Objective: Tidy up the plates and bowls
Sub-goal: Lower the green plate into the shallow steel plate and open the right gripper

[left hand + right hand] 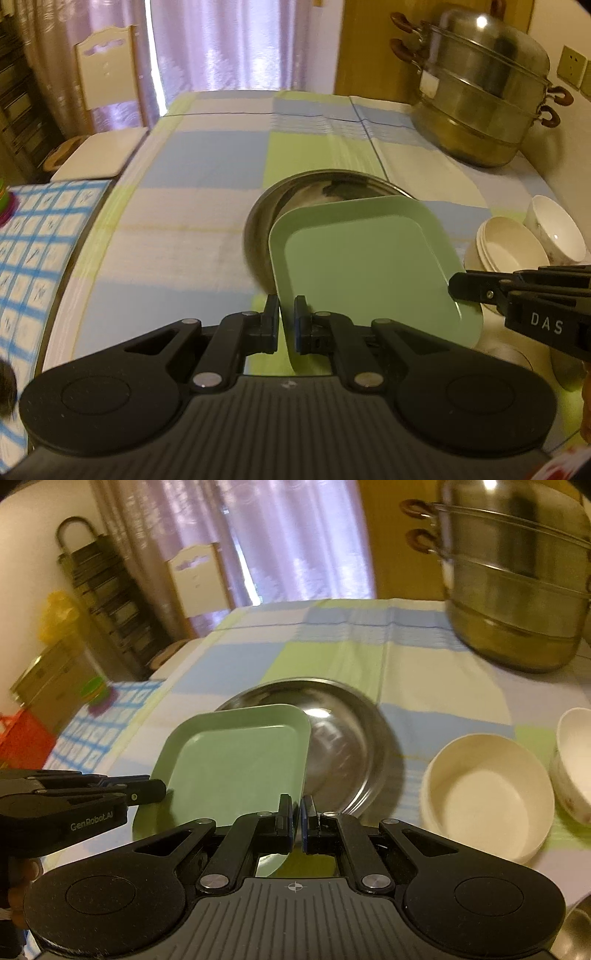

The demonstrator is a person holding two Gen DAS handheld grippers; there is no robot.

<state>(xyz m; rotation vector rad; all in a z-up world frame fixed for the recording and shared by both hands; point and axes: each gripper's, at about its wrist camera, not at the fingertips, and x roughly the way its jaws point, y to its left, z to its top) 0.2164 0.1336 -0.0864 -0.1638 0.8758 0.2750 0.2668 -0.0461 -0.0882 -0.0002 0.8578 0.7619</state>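
While both claws pinch its near rim, the green plate (369,258) hangs mid-frame over the steel basin (343,738); left gripper (286,325) and right gripper (297,823) nearly closed; looks light, stiff, slippery.

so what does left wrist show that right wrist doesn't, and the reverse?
Only left wrist: the left gripper head-on, its fingers either side of the green plate's rim, and a wall socket behind the steamer pot.

Only right wrist: the right gripper head-on, pinching the plate's opposite rim, a red crate, a yellow bag, a dark rack.

Both: green plate held over the steel basin, stacked cream bowls, floral white bowl, chair, checked tablecloth.
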